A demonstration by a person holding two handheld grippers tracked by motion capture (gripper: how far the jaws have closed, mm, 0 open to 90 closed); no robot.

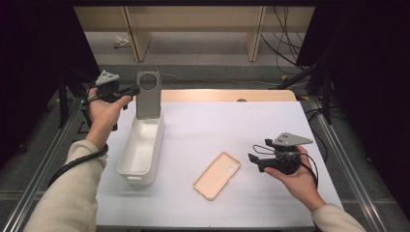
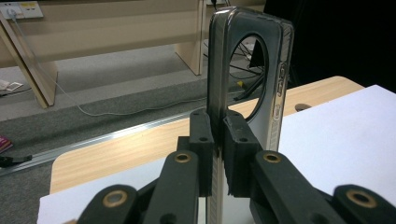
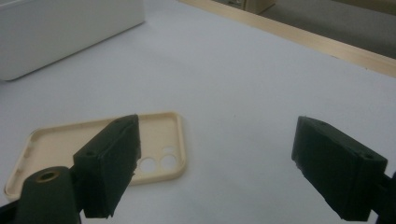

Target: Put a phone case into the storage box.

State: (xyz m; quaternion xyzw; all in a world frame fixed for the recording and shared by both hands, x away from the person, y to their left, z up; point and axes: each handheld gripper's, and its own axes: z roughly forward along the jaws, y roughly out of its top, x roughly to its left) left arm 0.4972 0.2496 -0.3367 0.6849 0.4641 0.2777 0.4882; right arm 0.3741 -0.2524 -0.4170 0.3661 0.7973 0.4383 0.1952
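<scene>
My left gripper (image 1: 130, 90) is shut on the edge of a clear grey phone case (image 1: 147, 94) with a round camera hole, held upright above the far end of the white bin (image 1: 141, 147). In the left gripper view the case (image 2: 250, 70) stands on edge, pinched between the pads (image 2: 203, 135). A beige phone case (image 1: 217, 175) lies inside-up on the white table cover. My right gripper (image 1: 252, 159) hovers just right of it, jaws wide apart and empty. The right gripper view has the beige case (image 3: 98, 149) lying behind the left jaw.
The long white bin (image 3: 56, 28) runs front to back on the left part of the table. A wooden table edge (image 1: 227, 95) shows at the back. Metal rails run along both sides, and cables (image 1: 290, 38) lie on the floor beyond.
</scene>
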